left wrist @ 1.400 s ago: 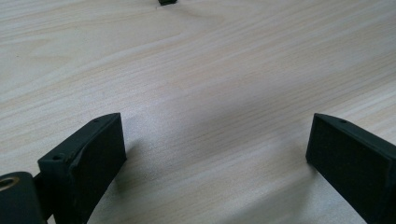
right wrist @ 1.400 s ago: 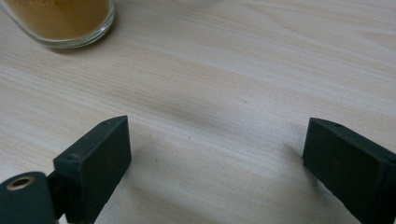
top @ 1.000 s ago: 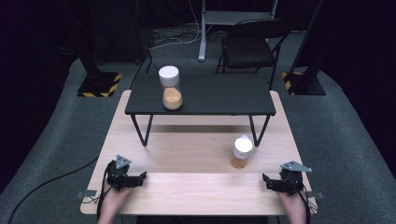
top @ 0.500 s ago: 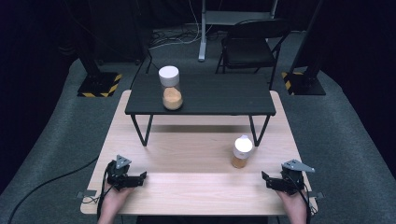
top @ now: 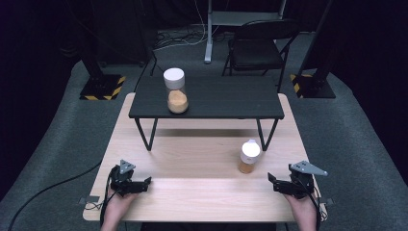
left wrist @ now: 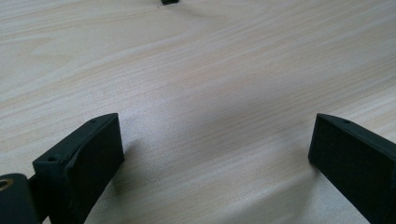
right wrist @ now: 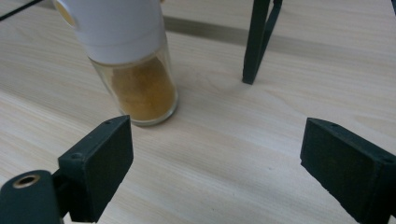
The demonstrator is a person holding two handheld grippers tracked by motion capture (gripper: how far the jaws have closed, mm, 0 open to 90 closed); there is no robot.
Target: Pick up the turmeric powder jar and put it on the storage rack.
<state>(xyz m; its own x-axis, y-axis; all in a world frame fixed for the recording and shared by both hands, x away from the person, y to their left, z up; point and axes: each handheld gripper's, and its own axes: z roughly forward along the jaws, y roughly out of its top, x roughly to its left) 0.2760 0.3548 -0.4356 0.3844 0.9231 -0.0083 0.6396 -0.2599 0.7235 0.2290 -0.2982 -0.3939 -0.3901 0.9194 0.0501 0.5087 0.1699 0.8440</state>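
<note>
While both sets of fingers stand spread with nothing between them, the right gripper (top: 272,180) hovers low over the wooden counter (top: 192,159), its jaws having just been closing a little around empty air. Ahead of the right fingers (right wrist: 100,163) and off toward the left one, near but not touching, stands the spice jar (right wrist: 133,70), upright, white cap on top, orange-brown powder inside. The left gripper (top: 146,183) sits near the counter's front edge, only bare wood beyond its fingers (left wrist: 88,158). Well beyond both, a second jar (top: 176,91) stands on the small black table (top: 226,98).
</note>
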